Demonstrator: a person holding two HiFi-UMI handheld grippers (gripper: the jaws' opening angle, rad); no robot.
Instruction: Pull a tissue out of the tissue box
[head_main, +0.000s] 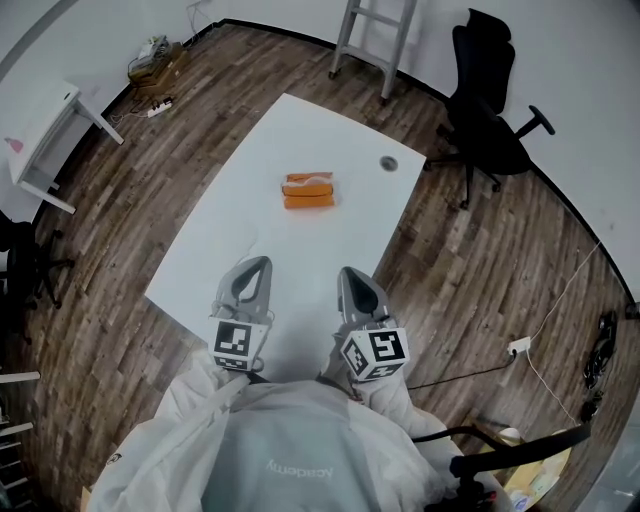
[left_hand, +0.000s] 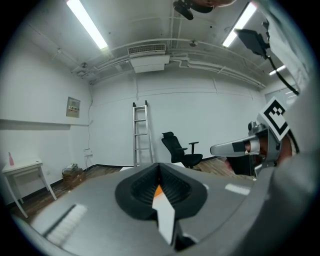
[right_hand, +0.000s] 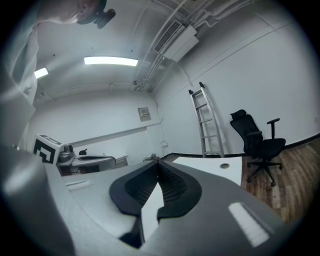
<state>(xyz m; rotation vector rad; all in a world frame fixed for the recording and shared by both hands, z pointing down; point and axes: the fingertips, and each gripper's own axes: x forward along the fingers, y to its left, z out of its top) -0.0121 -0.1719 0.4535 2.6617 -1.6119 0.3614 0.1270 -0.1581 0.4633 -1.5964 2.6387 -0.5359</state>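
Observation:
An orange tissue box (head_main: 308, 190) lies on the white table (head_main: 250, 230), a little beyond its middle, with a pale tissue showing at its top slot. Both grippers hover over the table's near edge, well short of the box and side by side. My left gripper (head_main: 257, 264) has its jaws together with nothing between them; in the left gripper view (left_hand: 160, 166) a sliver of the orange box (left_hand: 158, 190) shows through the gap behind the tips. My right gripper (head_main: 349, 272) is also shut and empty, its tips touching in the right gripper view (right_hand: 158, 162).
A round cable hole (head_main: 389, 162) sits near the table's far right corner. A black office chair (head_main: 490, 110) stands to the right beyond the table, a ladder (head_main: 375, 40) leans on the far wall, and a small white side table (head_main: 45, 130) stands at the left.

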